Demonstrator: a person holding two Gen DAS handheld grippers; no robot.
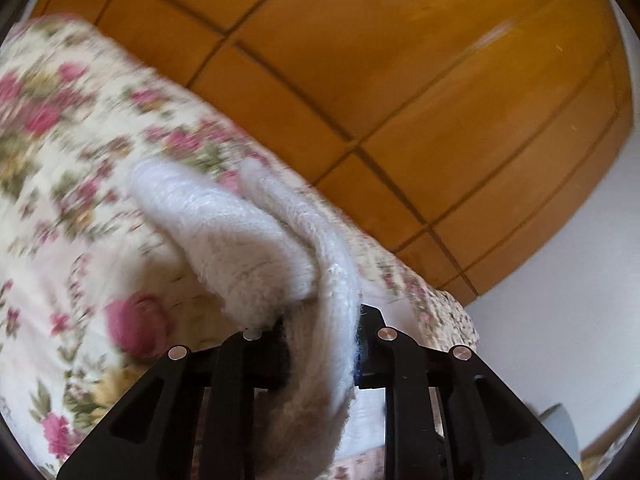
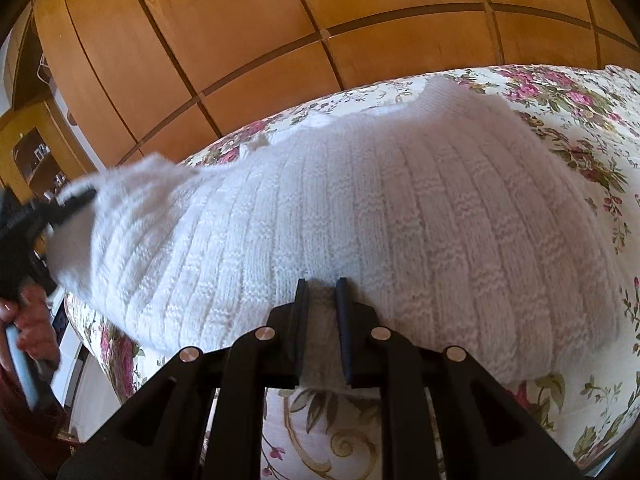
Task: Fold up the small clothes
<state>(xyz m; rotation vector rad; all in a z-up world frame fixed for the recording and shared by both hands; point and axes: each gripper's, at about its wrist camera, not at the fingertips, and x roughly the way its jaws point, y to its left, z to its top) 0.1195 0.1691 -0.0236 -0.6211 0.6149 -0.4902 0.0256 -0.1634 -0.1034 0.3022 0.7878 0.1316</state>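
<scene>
1. While the white ribbed knitted sweater (image 2: 360, 216) is spread over the floral-printed bedspread (image 2: 580, 128), filling the middle of the right wrist view, no finished fold can be seen; the task is judged to be at an early stage, with a first fold only being started.

2. The right claw (image 2: 322, 320) is seen at the lower centre of its view, clamped on the near hem of the sweater, a strip of knit being pinched between the two dark fingers.

3. The left claw (image 1: 320, 344) is closed on another edge of the same garment; in the left wrist view a thick doubled flap of knit (image 1: 256, 240) is drawn up out of the fingers and hangs clear of the bed. At the left edge of the right wrist view the same claw (image 2: 76, 200) is seen gripping the lifted, blurred corner, with the person's hand (image 2: 28, 320) below it on the handle.

4. What is left, as judged from the pictures: the lifted side is to be carried over the body of the garment, and the remaining folds and flattening are to be made.

5. The knit is thick, soft and fuzzy, with vertical ribs and raised bands; a scalloped edge is seen at its far side. It is expected to drape heavily and hold a loose fold.

6. The bedspread is cream cloth printed with pink roses and green leaves. Behind it, glossy orange-brown wooden panels (image 2: 240, 40) divided by dark grooves fill the upper part of both views.
</scene>
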